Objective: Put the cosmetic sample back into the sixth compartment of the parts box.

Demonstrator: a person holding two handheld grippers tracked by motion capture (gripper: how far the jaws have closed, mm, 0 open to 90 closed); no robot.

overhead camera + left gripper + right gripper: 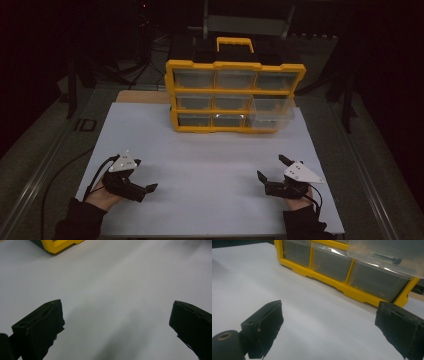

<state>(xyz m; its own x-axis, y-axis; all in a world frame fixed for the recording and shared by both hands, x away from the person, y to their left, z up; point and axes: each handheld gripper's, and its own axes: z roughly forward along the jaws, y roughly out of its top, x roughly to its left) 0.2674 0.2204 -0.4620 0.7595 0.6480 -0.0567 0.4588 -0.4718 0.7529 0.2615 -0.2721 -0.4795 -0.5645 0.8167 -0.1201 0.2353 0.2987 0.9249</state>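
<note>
Two grippers rest low on the white board [210, 165], jaws spread wide and empty: your left gripper [134, 176] at 7 o'clock, right gripper [272, 167] at 5, probably staged for the yellow organizer [235, 95] at 12, whose clear drawer [272, 112] juts out on the right

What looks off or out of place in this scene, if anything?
One thing: on the yellow-framed organiser with clear plastic drawers, the middle-row right-hand clear drawer sticks out past the frame while the others sit flush. A dark screw-like part lies inside. Both grippers, left and right, are open, away from it.
</note>
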